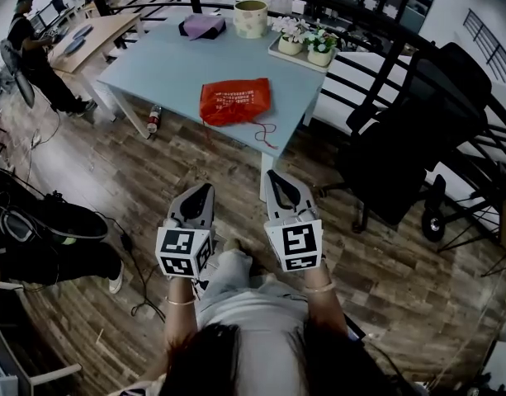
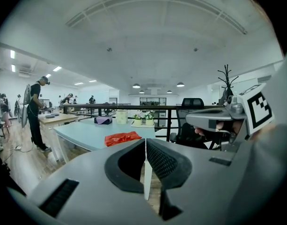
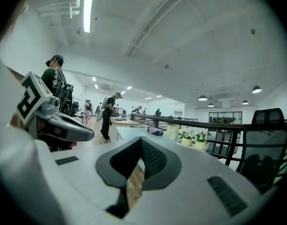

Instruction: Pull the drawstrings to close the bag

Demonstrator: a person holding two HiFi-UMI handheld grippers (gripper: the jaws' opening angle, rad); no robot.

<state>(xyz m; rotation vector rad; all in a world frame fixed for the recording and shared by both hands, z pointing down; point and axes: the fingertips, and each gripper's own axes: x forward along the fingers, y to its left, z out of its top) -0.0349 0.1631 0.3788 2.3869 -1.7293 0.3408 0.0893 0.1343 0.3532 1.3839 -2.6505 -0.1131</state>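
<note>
An orange drawstring bag (image 1: pixel 234 100) lies flat on the pale blue table (image 1: pixel 166 71), near its front edge. Its thin red drawstrings (image 1: pixel 267 132) trail over that edge. Both grippers hang in the air over the wooden floor, well short of the table and apart from the bag. My left gripper (image 1: pixel 205 186) is shut with nothing between its pads, and the bag (image 2: pixel 122 138) shows beyond its tips (image 2: pixel 145 142). My right gripper (image 1: pixel 274 174) also stands shut and empty; in the right gripper view its jaws (image 3: pixel 141 142) hide the bag.
A purple pouch (image 1: pixel 202 26), a cream pot (image 1: pixel 251 19) and a tray of small flower pots (image 1: pixel 306 44) stand at the table's back. A black office chair (image 1: pixel 409 130) stands right. A bottle (image 1: pixel 153 119) lies under the table. A person (image 1: pixel 34 52) works at a far-left desk.
</note>
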